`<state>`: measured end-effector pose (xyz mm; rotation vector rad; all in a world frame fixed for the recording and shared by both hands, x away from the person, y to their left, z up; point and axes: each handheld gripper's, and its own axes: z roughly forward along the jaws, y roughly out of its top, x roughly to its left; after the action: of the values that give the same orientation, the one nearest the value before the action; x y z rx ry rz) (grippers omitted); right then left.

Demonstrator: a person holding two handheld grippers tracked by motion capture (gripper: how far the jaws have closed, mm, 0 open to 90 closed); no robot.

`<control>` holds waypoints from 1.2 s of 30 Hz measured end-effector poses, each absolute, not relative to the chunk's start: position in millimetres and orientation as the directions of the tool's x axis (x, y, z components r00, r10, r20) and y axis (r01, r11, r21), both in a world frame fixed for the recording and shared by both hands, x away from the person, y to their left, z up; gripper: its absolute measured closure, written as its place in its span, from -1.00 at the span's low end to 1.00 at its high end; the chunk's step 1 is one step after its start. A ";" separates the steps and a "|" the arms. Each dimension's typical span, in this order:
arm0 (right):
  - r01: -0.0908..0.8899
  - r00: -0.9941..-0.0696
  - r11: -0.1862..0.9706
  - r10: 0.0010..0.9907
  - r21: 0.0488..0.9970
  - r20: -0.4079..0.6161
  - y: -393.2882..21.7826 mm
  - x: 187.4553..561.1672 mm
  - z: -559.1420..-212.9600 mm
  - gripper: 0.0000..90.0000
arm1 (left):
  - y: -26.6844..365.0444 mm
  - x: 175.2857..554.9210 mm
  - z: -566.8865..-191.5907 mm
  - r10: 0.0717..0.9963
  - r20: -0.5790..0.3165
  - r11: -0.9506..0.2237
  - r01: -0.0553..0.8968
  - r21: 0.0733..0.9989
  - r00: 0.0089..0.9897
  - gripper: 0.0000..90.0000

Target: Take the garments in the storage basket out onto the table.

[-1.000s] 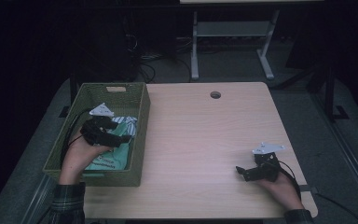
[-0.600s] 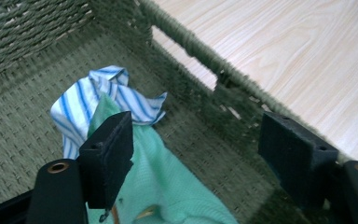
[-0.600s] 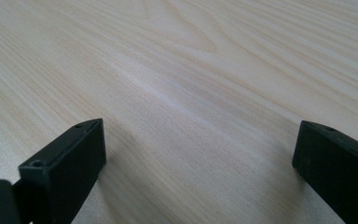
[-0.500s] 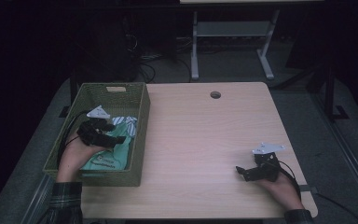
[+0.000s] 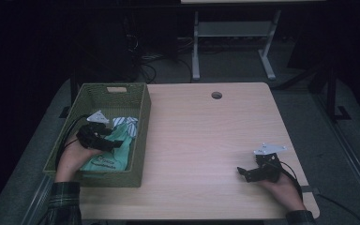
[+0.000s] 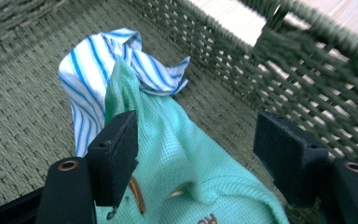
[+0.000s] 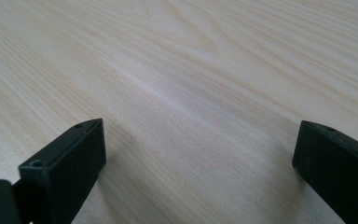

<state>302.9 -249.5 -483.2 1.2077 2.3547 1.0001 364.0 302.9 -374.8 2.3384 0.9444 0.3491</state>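
Note:
A mint green cloth lies in a green woven basket, with a blue-and-white striped cloth behind it. My left gripper is down inside the basket. Its jaws have just been closing but still stand open, with a raised fold of the green cloth between them, close to the left pad. My right gripper rests open on the wooden table at the near right, nothing between its jaws.
The basket sits at the table's left edge, and its wall stands close to my left gripper's right jaw. A round cable hole is at the table's far side. Dark floor, cables and a desk frame lie beyond.
My left gripper has sunk lower into the basket onto the green cloth, and its jaws have narrowed a little. The right hand has stayed where it was.

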 end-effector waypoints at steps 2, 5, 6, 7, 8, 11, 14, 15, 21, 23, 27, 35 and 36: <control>0.585 -0.596 0.401 0.802 0.705 0.038 -249.5 302.9 -483.2 -0.95 | 305.6 365.9 -380.5 0.701 0.017 -0.577 0.553 0.601 0.713 -0.31; 0.585 -0.596 0.400 0.802 0.706 0.039 -249.5 302.9 -483.2 -0.95 | 306.6 366.7 -383.6 0.701 0.022 -0.587 0.560 0.584 0.713 -0.29; 0.585 -0.596 0.400 0.802 0.706 0.039 -249.5 302.9 -483.2 -0.95 | 307.3 367.5 -386.1 0.701 0.023 -0.591 0.563 0.577 0.713 -0.29; 0.585 -0.596 0.400 0.802 0.706 0.039 -249.5 302.9 -483.2 -0.95 | 307.3 367.5 -386.1 0.701 0.023 -0.591 0.563 0.577 0.713 -0.28; 0.585 -0.596 0.400 0.802 0.706 0.038 -249.5 302.9 -483.2 -0.95 | 307.9 368.0 -387.2 0.703 0.020 -0.589 0.566 0.577 0.711 -0.28; 0.584 -0.596 0.401 0.802 0.706 0.039 -249.5 302.8 -483.2 -0.95 | 309.2 369.4 -391.8 0.706 0.012 -0.588 0.576 0.569 0.708 -0.28; 0.585 -0.596 0.400 0.802 0.705 0.039 -249.5 302.8 -483.2 -0.95 | 309.1 371.0 -398.6 0.711 -0.002 -0.582 0.590 0.560 0.704 -0.26; 0.585 -0.596 0.400 0.802 0.705 0.039 -249.5 302.8 -483.2 -0.95 | 309.2 372.0 -400.9 0.708 -0.004 -0.588 0.592 0.551 0.706 -0.26; 0.584 -0.597 0.401 0.802 0.706 0.038 -249.5 302.8 -483.2 -0.95 | 308.2 375.6 -409.6 0.729 -0.020 -0.582 0.635 0.508 0.685 -0.26; 0.584 -0.597 0.401 0.801 0.706 0.038 -249.5 302.8 -483.2 -0.95 | 307.6 376.7 -412.7 0.740 -0.012 -0.585 0.652 0.483 0.673 -0.25; 0.584 -0.597 0.401 0.801 0.706 0.038 -249.6 302.8 -483.2 -0.95 | 305.9 378.9 -416.9 0.752 -0.005 -0.590 0.677 0.440 0.659 -0.25; 0.584 -0.597 0.401 0.802 0.706 0.038 -249.5 302.8 -483.2 -0.95 | 306.6 380.2 -418.7 0.759 -0.005 -0.590 0.692 0.415 0.651 -0.14; 0.584 -0.597 0.401 0.802 0.706 0.038 -249.5 302.8 -483.2 -0.95 | 306.7 380.5 -419.0 0.761 -0.006 -0.589 0.695 0.412 0.648 -0.12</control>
<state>302.8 -249.5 -483.2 1.2064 2.3552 1.0007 380.5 306.7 -419.0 2.4902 1.1519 0.2401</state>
